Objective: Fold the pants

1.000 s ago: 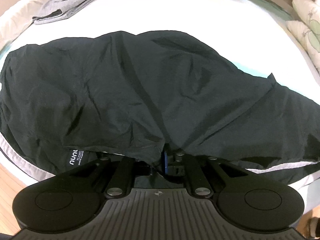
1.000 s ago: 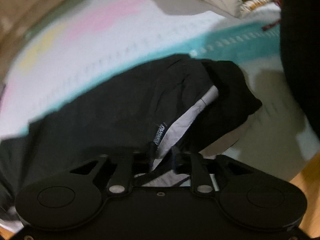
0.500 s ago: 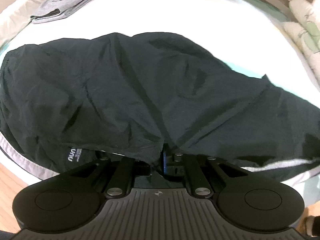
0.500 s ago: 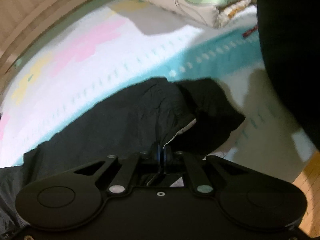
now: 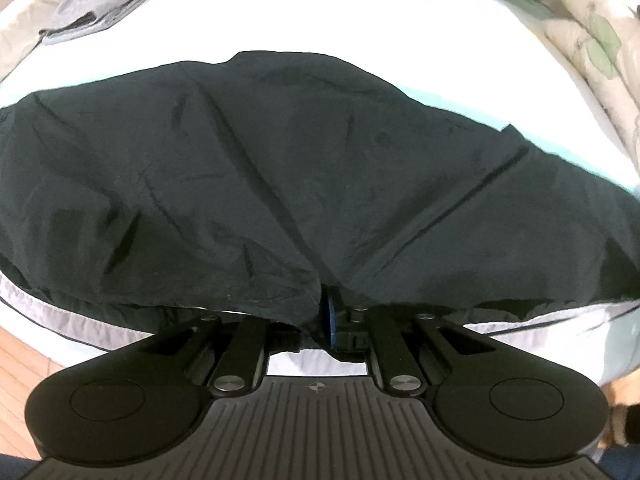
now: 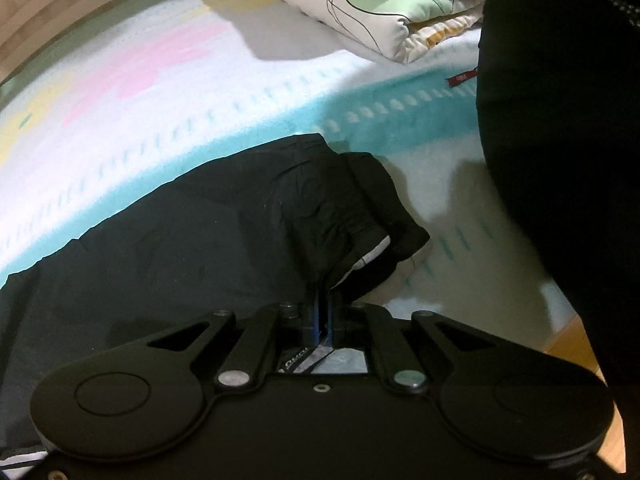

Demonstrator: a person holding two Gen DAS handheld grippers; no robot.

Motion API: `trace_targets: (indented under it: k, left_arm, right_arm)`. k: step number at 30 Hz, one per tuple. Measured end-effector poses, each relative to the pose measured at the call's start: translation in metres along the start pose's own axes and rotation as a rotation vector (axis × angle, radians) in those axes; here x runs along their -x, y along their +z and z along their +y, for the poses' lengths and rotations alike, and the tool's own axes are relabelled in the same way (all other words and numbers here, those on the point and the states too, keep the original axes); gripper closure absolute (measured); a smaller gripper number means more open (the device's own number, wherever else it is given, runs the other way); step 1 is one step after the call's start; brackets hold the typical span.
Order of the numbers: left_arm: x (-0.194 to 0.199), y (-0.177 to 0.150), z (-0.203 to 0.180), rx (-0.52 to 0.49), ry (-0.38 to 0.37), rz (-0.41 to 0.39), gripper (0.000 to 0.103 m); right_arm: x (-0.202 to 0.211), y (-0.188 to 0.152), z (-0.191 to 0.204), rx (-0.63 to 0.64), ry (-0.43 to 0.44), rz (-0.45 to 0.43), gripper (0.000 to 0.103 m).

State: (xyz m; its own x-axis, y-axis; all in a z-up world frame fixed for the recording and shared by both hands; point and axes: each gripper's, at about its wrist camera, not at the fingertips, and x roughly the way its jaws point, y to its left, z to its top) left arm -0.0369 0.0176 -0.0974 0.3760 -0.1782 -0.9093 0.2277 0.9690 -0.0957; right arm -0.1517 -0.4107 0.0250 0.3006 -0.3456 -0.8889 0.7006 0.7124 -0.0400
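Our left claw [image 5: 326, 312] is clamped on the near edge of the black pants [image 5: 280, 184]; our right claw [image 6: 322, 312] pinches their bunched end [image 6: 344, 216]. The pants lie spread across the pastel bed [image 6: 160, 92]. Beyond them lie a folded grey garment [image 5: 108, 0] and a floral quilt [image 6: 360, 4].
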Motion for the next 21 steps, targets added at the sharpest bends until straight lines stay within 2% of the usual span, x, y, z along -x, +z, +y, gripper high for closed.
trace_targets:
  k: [4, 8, 11, 13, 15, 21]
  left_arm:
    - [0.003, -0.008, -0.005, -0.045, 0.011, 0.007, 0.074]
    - [0.008, -0.015, -0.002, -0.054, 0.001, 0.014, 0.072]
    - [0.014, -0.019, 0.002, -0.049, 0.004, 0.022, 0.063]
    - [0.018, -0.021, 0.006, -0.039, -0.012, 0.033, 0.062]
    - [0.023, -0.023, 0.007, -0.041, -0.023, 0.045, 0.062]
    - [0.034, -0.034, 0.010, -0.048, -0.022, 0.071, 0.062]
  right_arm:
    - [-0.002, -0.004, 0.003, 0.016, -0.023, 0.017, 0.091]
    - [-0.008, -0.003, 0.003, 0.030, -0.037, 0.021, 0.091]
    - [-0.009, 0.000, 0.001, 0.013, -0.038, 0.023, 0.084]
    - [-0.007, -0.001, 0.001, 0.011, -0.051, 0.018, 0.071]
    - [-0.005, -0.001, 0.001, 0.009, -0.070, 0.008, 0.065]
    - [0.020, 0.001, 0.005, 0.026, -0.104, -0.091, 0.061]
